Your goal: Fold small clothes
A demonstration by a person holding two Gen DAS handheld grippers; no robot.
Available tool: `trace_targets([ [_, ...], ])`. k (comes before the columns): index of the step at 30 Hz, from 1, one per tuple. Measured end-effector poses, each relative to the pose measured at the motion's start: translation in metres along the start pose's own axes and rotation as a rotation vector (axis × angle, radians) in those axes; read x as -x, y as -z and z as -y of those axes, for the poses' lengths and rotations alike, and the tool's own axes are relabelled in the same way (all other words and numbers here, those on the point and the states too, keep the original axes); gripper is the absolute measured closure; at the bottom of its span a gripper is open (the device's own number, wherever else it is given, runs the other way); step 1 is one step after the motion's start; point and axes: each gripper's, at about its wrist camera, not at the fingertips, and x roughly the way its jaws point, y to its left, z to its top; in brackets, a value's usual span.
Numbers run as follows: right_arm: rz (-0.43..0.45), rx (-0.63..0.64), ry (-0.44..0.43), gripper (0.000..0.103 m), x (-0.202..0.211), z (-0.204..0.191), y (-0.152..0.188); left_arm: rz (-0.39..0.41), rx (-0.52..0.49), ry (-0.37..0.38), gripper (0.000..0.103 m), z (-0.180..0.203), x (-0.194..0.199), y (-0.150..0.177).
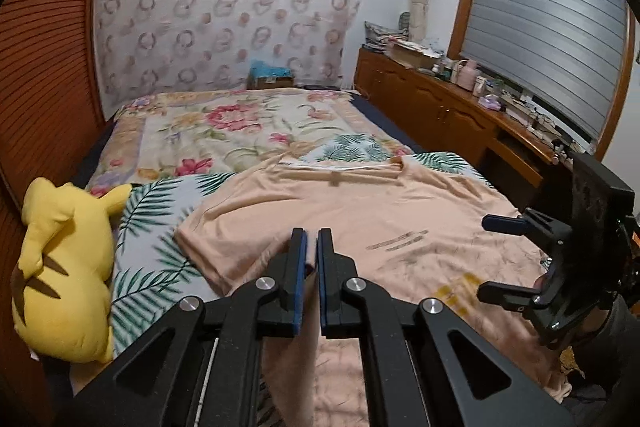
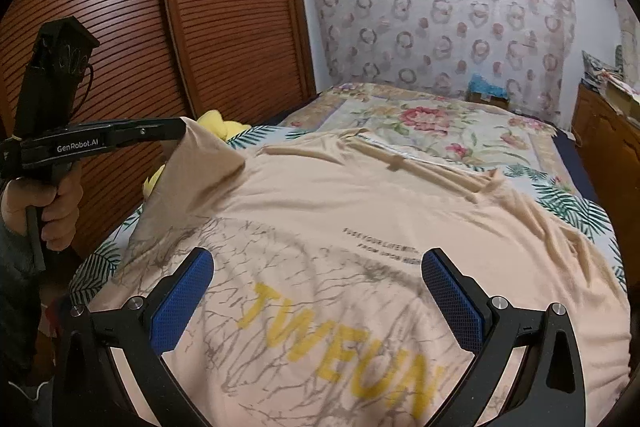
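The right gripper [image 2: 318, 291] hovers with fingers spread wide over the peach T-shirt [image 2: 360, 211], which lies spread on the bed [image 2: 432, 123]. The left gripper [image 1: 312, 247], fingers clamped, lifts the shirt's left sleeve edge. A yellow plush toy [image 1: 60, 267] lies beside it.

The left wrist view is taken from just behind its own fingers [image 1: 298, 267], angled down along the bed [image 1: 224, 123] towards the curtained far wall. The right wrist view is aimed the same way, closer above the peach shirt [image 2: 360, 211]. Shirt, bed and each other's gripper are shared.
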Motion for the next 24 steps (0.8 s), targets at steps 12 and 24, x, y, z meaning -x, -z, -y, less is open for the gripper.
trace_targets([
  [12,-0.011,0.049,-0.007,0.004,-0.002,-0.018,-0.011,0.051,0.055,-0.09,0.032,-0.02,0.021,0.029],
  [24,-0.084,0.189,-0.145,0.034,-0.066,-0.065,-0.05,0.072,0.125,-0.172,0.021,-0.048,0.047,0.081],
])
